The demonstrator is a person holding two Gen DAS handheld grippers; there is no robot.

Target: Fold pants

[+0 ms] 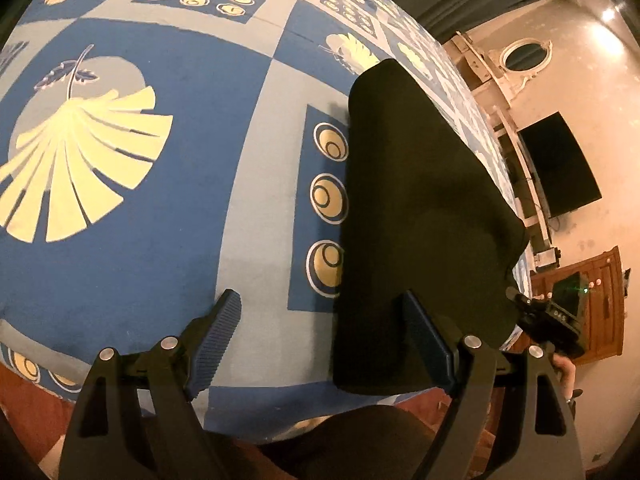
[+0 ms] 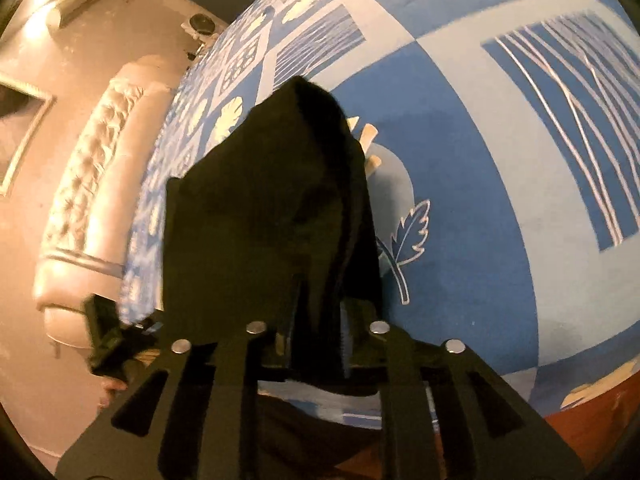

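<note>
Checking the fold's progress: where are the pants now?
The black pants lie folded on the blue patterned bedspread, near its right edge in the left wrist view, beside the circle print.

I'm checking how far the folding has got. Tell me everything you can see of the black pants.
The black pants are plain, dark, matte soft cloth, folded into a long, narrow, layered panel lying along the edge of the blue patterned bedspread. Their near end is bunched and lifted between the fingers of the right gripper, which is closed on it. The left gripper is open, one finger over the cloth.
</note>
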